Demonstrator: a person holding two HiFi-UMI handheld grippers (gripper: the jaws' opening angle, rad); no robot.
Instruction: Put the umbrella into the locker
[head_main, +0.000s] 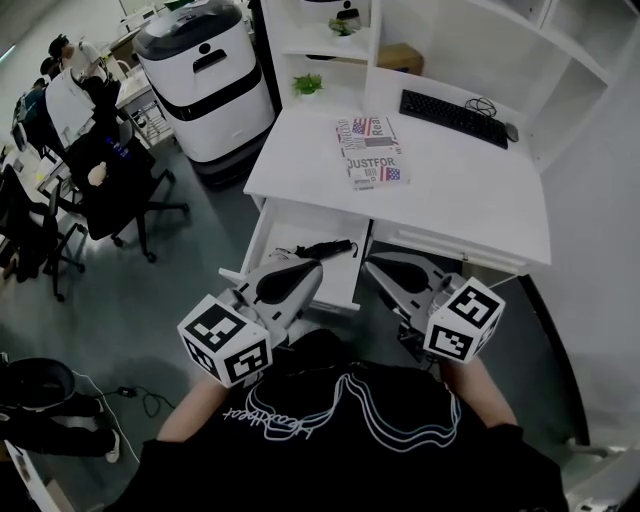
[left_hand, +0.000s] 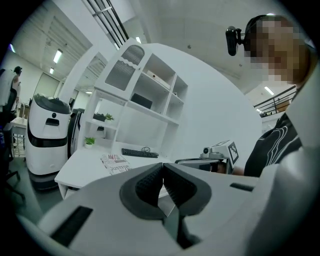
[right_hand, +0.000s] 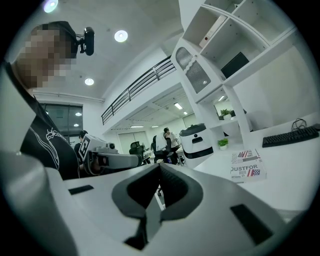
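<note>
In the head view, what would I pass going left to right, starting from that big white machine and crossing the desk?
white machine → potted plant → magazine → keyboard → mouse

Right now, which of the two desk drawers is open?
The left drawer, in front of the left tool: it is pulled out with the black umbrella lying inside. The right drawer shows only its closed front.
</note>
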